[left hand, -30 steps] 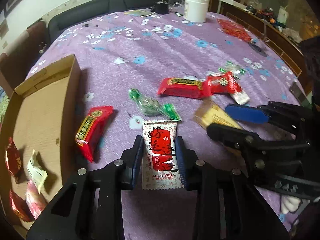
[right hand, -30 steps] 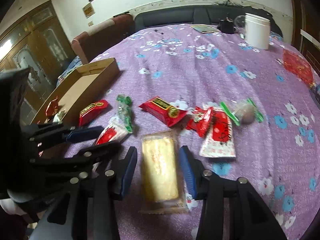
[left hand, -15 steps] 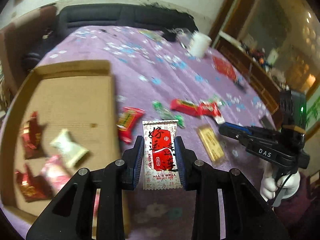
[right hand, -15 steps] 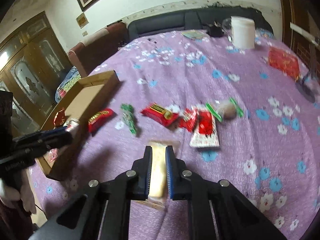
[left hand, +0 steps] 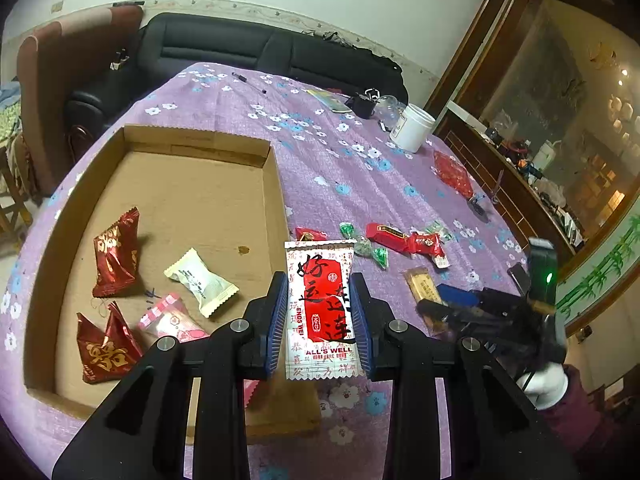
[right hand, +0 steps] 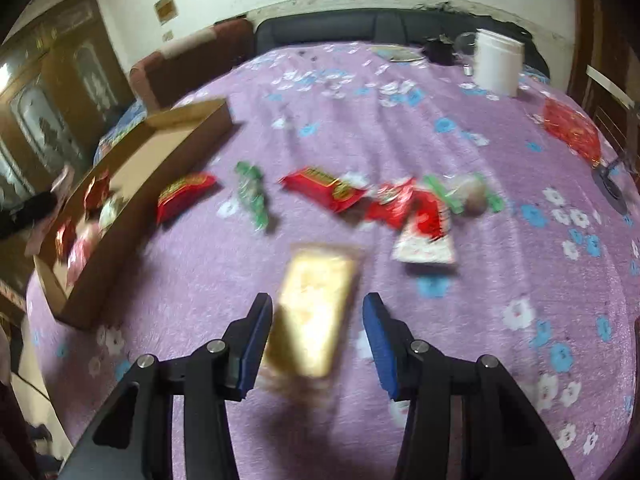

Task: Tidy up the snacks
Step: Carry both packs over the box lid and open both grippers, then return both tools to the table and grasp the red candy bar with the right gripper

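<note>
My left gripper (left hand: 319, 316) is shut on a white and red snack packet (left hand: 320, 308) and holds it above the right wall of the cardboard box (left hand: 276, 184). The box holds several wrapped snacks (left hand: 116, 252). My right gripper (right hand: 316, 336) is open, its jaws either side of a yellow biscuit packet (right hand: 316, 308) lying on the purple tablecloth; the view is blurred. The right gripper also shows in the left wrist view (left hand: 460, 304). More loose snacks (right hand: 320, 188) lie beyond it.
A white jar (right hand: 498, 62) and dark small items stand at the table's far edge. A red bag (right hand: 572, 130) lies at the right. The cardboard box (right hand: 132, 208) sits at the left. A black sofa (left hand: 248, 52) is behind the table.
My left gripper lifted the red and white packet from the table and carried it left over the box edge. My right gripper shut on the yellow packet, then opened; the packet lies on the cloth.
</note>
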Available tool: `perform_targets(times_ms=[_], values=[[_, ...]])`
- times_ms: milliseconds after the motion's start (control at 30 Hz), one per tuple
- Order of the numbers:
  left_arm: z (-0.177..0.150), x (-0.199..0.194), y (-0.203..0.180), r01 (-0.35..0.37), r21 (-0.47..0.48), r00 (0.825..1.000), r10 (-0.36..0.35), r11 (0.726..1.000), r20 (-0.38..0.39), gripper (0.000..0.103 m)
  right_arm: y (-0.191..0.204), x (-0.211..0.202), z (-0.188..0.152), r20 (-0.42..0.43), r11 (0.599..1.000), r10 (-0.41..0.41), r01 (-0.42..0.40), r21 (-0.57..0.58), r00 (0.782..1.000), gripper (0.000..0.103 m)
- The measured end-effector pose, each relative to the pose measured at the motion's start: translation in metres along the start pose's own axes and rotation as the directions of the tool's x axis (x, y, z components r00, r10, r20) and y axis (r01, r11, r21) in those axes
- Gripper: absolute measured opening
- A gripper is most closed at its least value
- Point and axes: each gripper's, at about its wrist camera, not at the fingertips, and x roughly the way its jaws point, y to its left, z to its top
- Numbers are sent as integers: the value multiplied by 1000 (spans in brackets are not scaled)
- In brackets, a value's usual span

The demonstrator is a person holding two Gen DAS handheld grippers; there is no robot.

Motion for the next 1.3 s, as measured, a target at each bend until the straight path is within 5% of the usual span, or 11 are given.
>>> perform_targets(times_ms=[100, 167, 500, 933, 1167, 1300], values=[[0, -3, 5, 2, -12, 1000, -2, 1000, 7, 30, 15, 1, -4, 5, 997, -44, 44, -60, 999, 37], [2, -6, 11, -2, -22, 1000, 2, 1000, 14, 30, 10, -1, -4, 1, 1000, 17, -17, -11, 1000, 36], [26, -5, 65, -59, -108, 998, 60, 992, 7, 30, 15, -31, 27, 99, 997, 69, -73, 36, 993, 36], [68, 30, 141, -81, -285, 996, 69, 955, -52, 31, 142, 30, 103, -22, 963, 234, -235, -130, 972, 36], [67, 25, 166, 4, -373, 1000, -12, 928, -20, 53, 163, 75, 116, -76, 963, 245, -251, -93, 967, 37], [64, 17, 168, 16, -390, 1000, -21, 921, -8, 54, 153, 72, 119, -64, 963, 264, -267, -47, 962, 38]])
